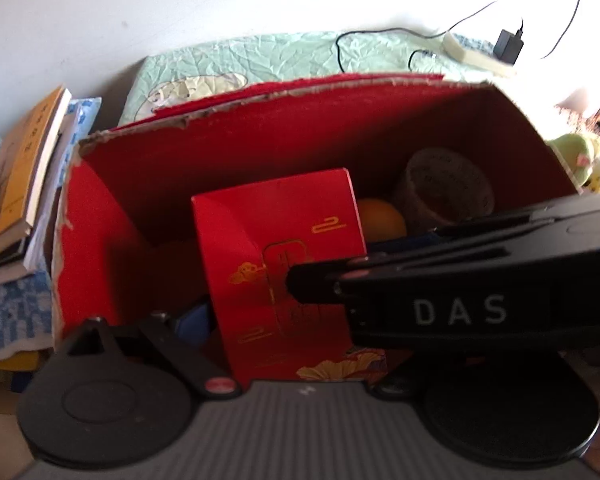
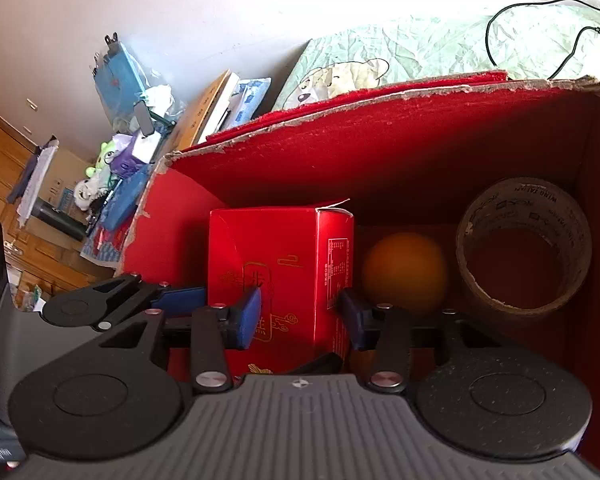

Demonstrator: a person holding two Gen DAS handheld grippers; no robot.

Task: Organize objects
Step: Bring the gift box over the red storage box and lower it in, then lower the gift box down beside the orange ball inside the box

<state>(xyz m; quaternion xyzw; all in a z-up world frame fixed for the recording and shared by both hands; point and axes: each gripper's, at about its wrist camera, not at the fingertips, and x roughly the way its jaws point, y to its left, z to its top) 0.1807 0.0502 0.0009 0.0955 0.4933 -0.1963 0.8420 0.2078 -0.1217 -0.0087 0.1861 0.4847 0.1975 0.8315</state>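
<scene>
Placement looks to be the step in hand: the small red carton (image 2: 280, 280) stands upright inside the big red box (image 2: 380, 152), left of the orange ball (image 2: 404, 272) and the roll of tape (image 2: 524, 248), which lean near the back wall. The right tool (image 2: 300, 312) straddles the carton with its blue pads (image 2: 250, 316) at either side; they seem to press on it, so I judge the carton held. The left tool (image 1: 260, 312) stands wide, one finger beside the carton's left flank, its pads apparently not gripping. Next, judging by this, the right tool should part its pads and lift straight up without tipping the carton against the ball.
</scene>
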